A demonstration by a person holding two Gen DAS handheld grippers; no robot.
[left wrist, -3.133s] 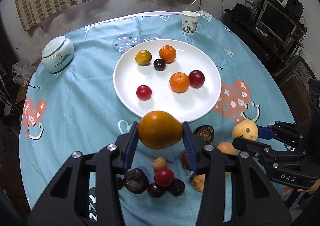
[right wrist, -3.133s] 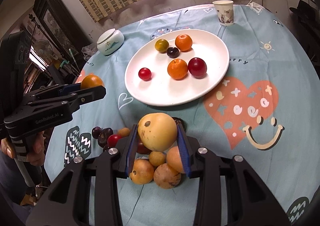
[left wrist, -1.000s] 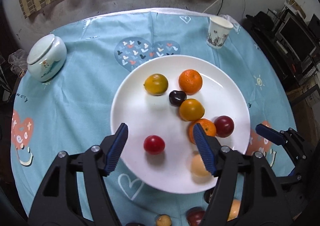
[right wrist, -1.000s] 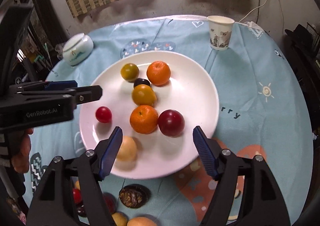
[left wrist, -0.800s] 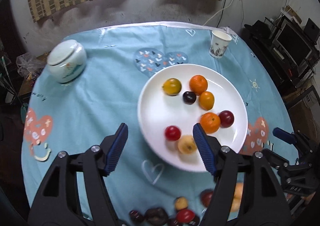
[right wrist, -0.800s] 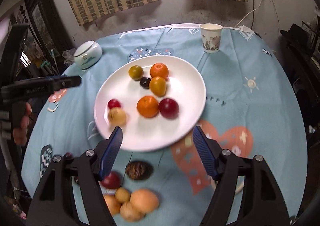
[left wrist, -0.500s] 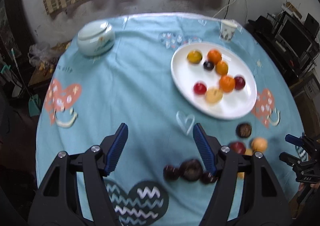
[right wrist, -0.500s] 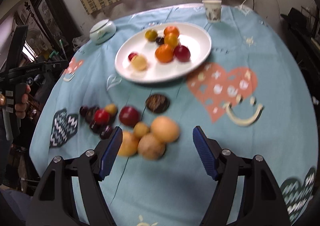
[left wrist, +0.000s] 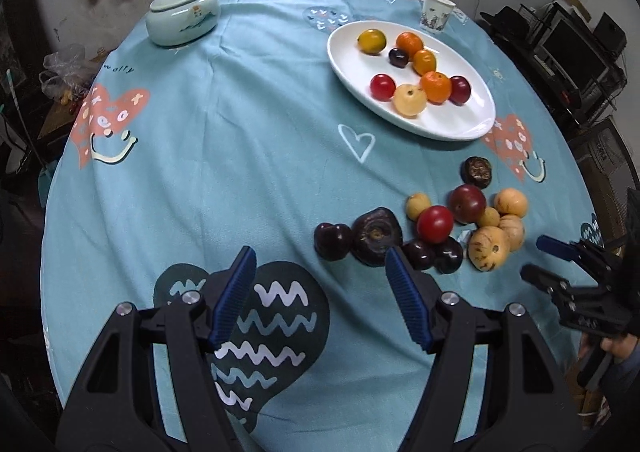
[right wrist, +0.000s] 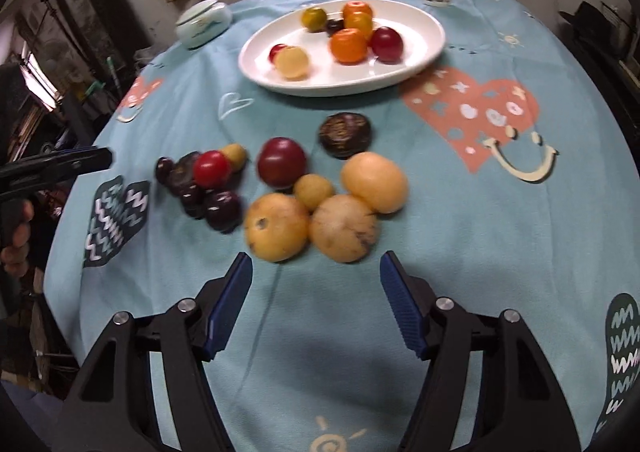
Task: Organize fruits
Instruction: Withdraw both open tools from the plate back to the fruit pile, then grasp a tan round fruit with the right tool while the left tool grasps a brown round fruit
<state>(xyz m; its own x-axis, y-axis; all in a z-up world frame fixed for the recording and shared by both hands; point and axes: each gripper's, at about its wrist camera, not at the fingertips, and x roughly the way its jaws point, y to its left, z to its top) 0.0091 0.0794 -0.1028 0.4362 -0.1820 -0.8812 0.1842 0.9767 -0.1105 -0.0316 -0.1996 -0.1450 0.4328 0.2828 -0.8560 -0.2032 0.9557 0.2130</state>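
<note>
A: Left gripper (left wrist: pixel 320 280)?
B: Jaws spread wide, nothing between them. It hangs over the teal tablecloth (left wrist: pixel 240 140). A dark plum (left wrist: pixel 333 241) and a wrinkled dark fruit (left wrist: pixel 376 236) lie just ahead of its right finger.
A: Right gripper (right wrist: pixel 316 286)?
B: Also spread, empty. Two yellow-brown fruits (right wrist: pixel 277 233) (right wrist: pixel 343 228) sit side by side just ahead of its tips; a red plum (right wrist: pixel 282 162) is further ahead, and a dark cluster with a red tomato (right wrist: pixel 211 169) ahead-left. That view is smeared, so exact contacts are hard to tell.
A: Plate?
B: White plate (left wrist: pixel 464 124), far ahead-right of the left gripper, holds eight fruits, including a pale one (left wrist: pixel 409 101) touching an orange (left wrist: pixel 436 87).
A: Extras?
B: Lidded jar (left wrist: pixel 183 20) far ahead-left; paper cup (left wrist: pixel 437 14) beyond the plate.
</note>
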